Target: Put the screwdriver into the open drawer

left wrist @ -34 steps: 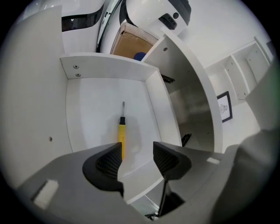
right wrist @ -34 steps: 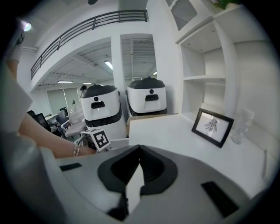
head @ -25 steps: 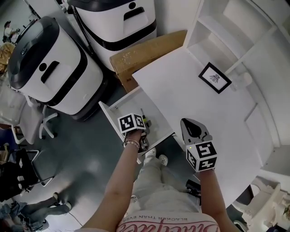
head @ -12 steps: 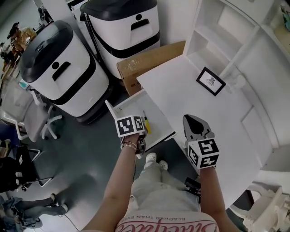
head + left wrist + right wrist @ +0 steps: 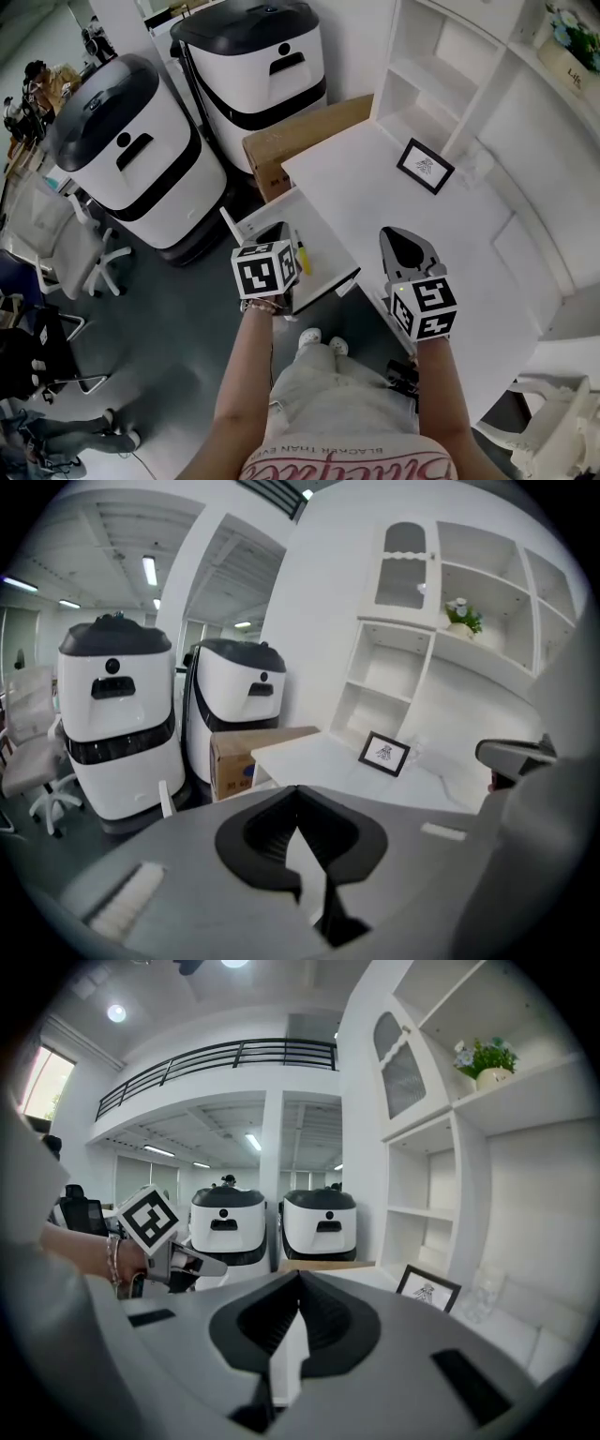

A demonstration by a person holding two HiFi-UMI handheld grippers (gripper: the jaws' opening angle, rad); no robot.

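Screwdriver (image 5: pixel 302 254), yellow handle, lies inside open drawer (image 5: pixel 330 255) beside worktop (image 5: pixel 375 183). Left gripper (image 5: pixel 279 229) hovers over drawer, jaws pressed together, nothing held. Right gripper (image 5: pixel 399 234) above worktop's front edge, jaws likewise together, empty. Picture frame (image 5: pixel 425 166) further back.

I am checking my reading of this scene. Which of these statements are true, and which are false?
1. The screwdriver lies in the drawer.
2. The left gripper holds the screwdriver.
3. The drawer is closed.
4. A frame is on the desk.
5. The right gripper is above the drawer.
1. True. The screwdriver lies inside the drawer.
2. False. The left gripper has its jaws shut on nothing, and the screwdriver lies apart from it.
3. False. The drawer is pulled out from under the desk.
4. True. The frame is on the desk, near the shelves.
5. False. In the head view the right gripper shows over the desk, to the right of the drawer.
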